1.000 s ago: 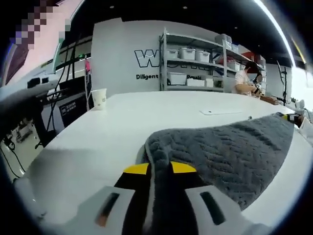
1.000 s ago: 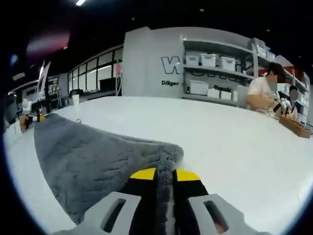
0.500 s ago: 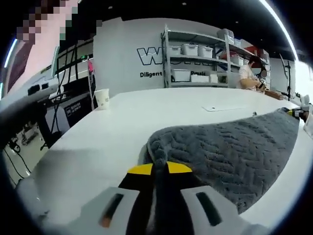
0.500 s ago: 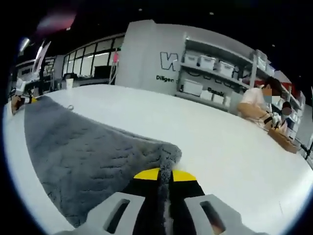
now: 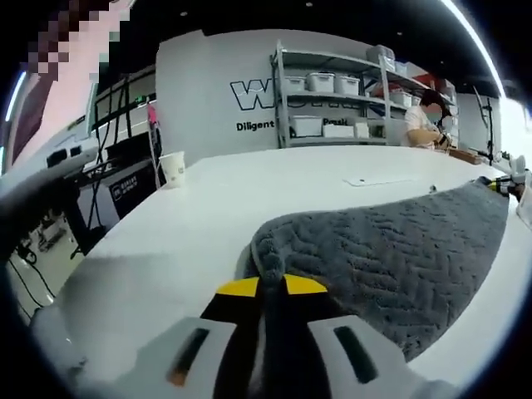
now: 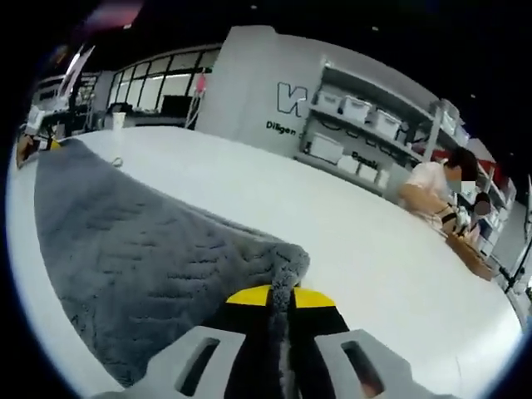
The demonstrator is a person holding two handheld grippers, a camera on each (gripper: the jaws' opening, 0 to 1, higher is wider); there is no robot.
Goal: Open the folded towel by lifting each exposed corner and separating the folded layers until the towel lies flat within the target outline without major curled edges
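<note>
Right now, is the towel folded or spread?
Spread, mostly: the grey towel stretches as one sheet between the left claw and right claw, each pinching a corner. Whether it lies fully flat: cannot tell.

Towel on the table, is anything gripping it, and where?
Yes. The left claw and right claw each pinch a corner of the grey towel.

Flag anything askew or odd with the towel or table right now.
Nothing stands out. The grey towel is stretched between the left gripper and right gripper, each shut on a corner that bunches slightly at the jaws. The paper cup stands upright on the white table; no spills.
</note>
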